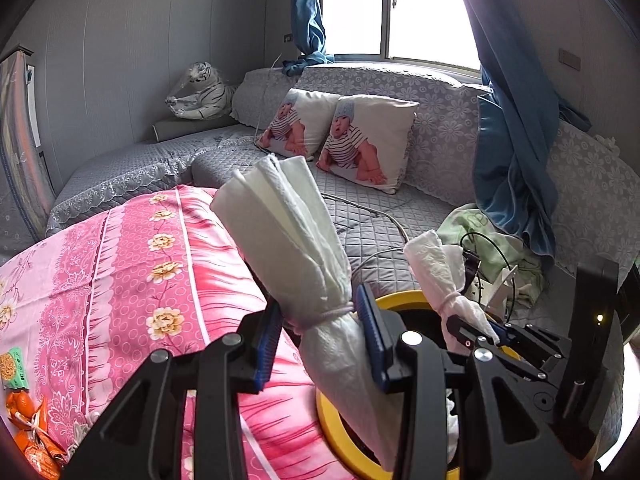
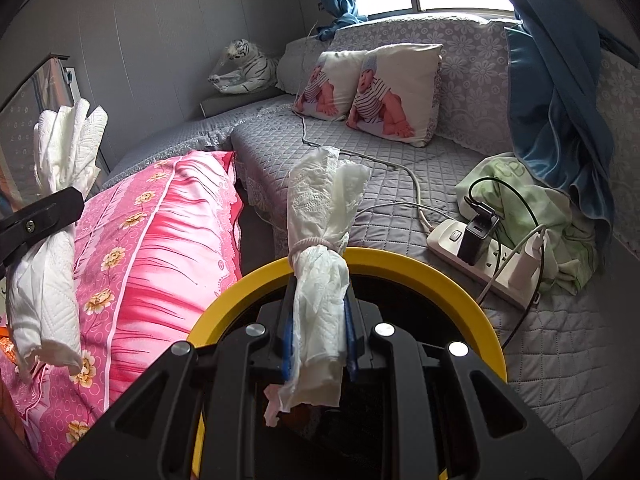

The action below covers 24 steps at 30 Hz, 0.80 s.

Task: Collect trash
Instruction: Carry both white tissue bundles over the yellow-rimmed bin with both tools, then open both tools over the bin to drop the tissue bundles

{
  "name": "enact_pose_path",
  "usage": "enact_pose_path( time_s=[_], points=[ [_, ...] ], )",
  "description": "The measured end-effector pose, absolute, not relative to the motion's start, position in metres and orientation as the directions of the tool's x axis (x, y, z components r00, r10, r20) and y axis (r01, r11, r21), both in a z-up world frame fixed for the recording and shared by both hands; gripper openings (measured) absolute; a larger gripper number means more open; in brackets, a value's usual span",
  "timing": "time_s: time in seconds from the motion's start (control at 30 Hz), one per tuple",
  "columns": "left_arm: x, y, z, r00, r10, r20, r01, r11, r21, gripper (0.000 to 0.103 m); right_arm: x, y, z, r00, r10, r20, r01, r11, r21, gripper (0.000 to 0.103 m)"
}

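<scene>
Each pair of tongs grips a tied paper-towel bundle, the left tongs [image 1: 320,340] holding the larger bundle [image 1: 304,256] beside the bin's yellow rim [image 2: 420,276], the right tongs [image 2: 318,340] holding the thinner bundle [image 2: 320,280] over its opening, apparently ready to drop.

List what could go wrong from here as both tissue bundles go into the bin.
1. The left tongs hold their tissue bundle near the yellow bin rim, partly over the pink blanket; released now, it might land outside.
2. The right tongs hold their tissue bundle near the bin's far rim; it may catch there.
3. The power strip and its cables lie beside the bin; a swing could snag them.
</scene>
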<state>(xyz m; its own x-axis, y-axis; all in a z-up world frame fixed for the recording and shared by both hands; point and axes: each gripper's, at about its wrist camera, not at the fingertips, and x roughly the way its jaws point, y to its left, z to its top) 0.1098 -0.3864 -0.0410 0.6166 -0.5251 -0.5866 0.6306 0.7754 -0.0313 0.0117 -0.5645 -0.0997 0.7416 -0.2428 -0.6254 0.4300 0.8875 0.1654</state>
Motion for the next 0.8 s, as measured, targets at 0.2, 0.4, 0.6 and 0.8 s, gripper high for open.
enact_pose_path(
  time_s=[0.2,0.4,0.6,0.8],
  points=[
    [0.107,-0.4,-0.053,0.591,-0.532,-0.606,0.648,0.761,-0.037,0.035,0.008,-0.57,-0.107,0.725,-0.253,-0.641,0.449,0.879,0.161,0.018],
    [0.111,-0.407,-0.065,0.546,-0.537,-0.643,0.655,0.752,-0.072,0.035,0.006,-0.575,-0.114,0.705,-0.271,-0.655,0.469,0.871,0.144,0.019],
    [0.116,-0.412,-0.078,0.504,-0.531,-0.681,0.651,0.752,-0.104,0.036,0.005,-0.578,-0.119,0.698,-0.269,-0.664,0.475,0.867,0.148,0.019],
    [0.12,-0.416,-0.089,0.476,-0.52,-0.709,0.649,0.752,-0.117,0.036,0.006,-0.578,-0.122,0.691,-0.264,-0.673,0.478,0.865,0.151,0.019]
  ],
)
